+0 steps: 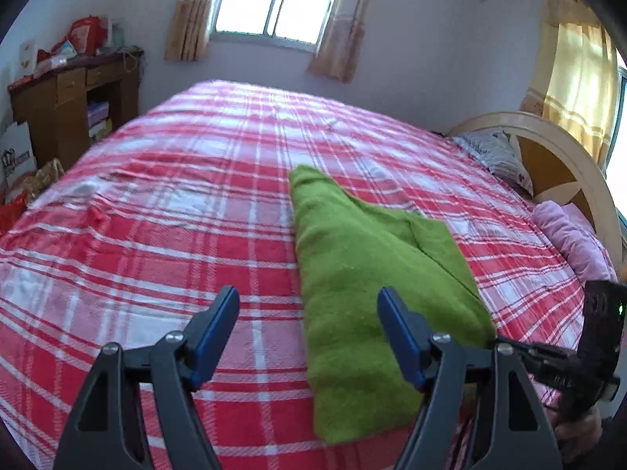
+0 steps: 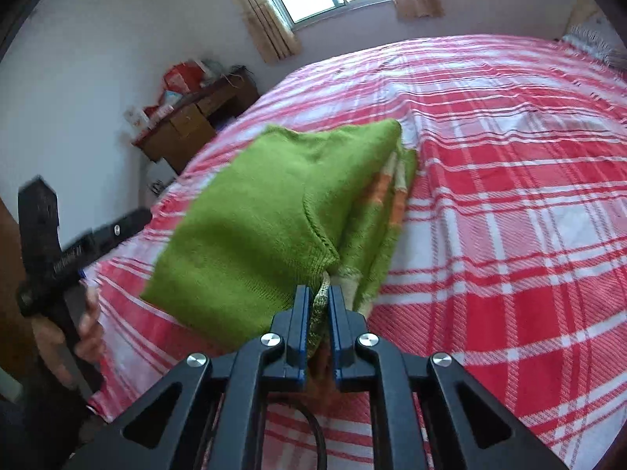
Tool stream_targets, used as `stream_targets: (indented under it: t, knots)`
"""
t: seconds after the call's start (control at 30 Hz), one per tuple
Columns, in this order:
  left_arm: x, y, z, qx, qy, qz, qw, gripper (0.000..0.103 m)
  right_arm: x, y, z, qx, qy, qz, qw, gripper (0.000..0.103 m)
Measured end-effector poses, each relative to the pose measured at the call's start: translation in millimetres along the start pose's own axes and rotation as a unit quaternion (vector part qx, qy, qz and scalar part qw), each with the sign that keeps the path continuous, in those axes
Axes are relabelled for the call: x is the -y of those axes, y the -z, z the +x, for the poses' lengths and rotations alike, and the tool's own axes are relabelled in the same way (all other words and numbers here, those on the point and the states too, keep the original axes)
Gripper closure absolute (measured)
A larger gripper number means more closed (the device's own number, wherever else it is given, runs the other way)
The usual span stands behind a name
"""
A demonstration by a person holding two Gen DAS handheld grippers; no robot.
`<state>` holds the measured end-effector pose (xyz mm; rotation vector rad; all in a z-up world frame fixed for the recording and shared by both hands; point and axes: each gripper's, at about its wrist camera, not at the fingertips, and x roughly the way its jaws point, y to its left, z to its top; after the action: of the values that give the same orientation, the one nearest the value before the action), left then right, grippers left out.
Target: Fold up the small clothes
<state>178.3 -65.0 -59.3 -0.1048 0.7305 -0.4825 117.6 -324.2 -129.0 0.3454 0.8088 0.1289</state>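
A green knitted garment (image 1: 364,270) is seen lying folded on the bed (image 1: 156,211), which is covered by a red and white checked sheet. An edge of the garment is clamped between the jaws of the right gripper (image 2: 318,305). The left gripper (image 1: 309,305) is held with its jaws wide apart and empty, just over the garment's near left edge.
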Motion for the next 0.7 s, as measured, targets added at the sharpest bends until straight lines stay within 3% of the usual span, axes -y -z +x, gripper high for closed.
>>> stream_targets:
  t: [0.07, 0.23, 0.4, 0.57, 0.7]
  knots:
    - [7, 6, 15, -0.013, -0.017, 0.008, 0.9997, 0.029, 5, 2, 3, 0.0, 0.004, 0.012, 1.0, 0.095]
    - [20, 23, 40, -0.041, -0.014, 0.011, 0.999, 0.027, 22, -6, 3, 0.011, 0.044, 0.035, 0.998, 0.095]
    - [25, 37, 46, -0.047, -0.026, 0.02, 0.9983, 0.017, 34, -1, 7, -0.001, 0.029, 0.056, 0.998, 0.095]
    - [7, 37, 29, -0.057, -0.023, -0.007, 0.9981, 0.014, 21, 20, -28, 0.018, 0.056, 0.027, 0.998, 0.09]
    - [9, 32, 5, -0.047, -0.055, 0.024, 0.9971, 0.014, -4, 35, -79, 0.067, 0.073, -0.02, 0.995, 0.09]
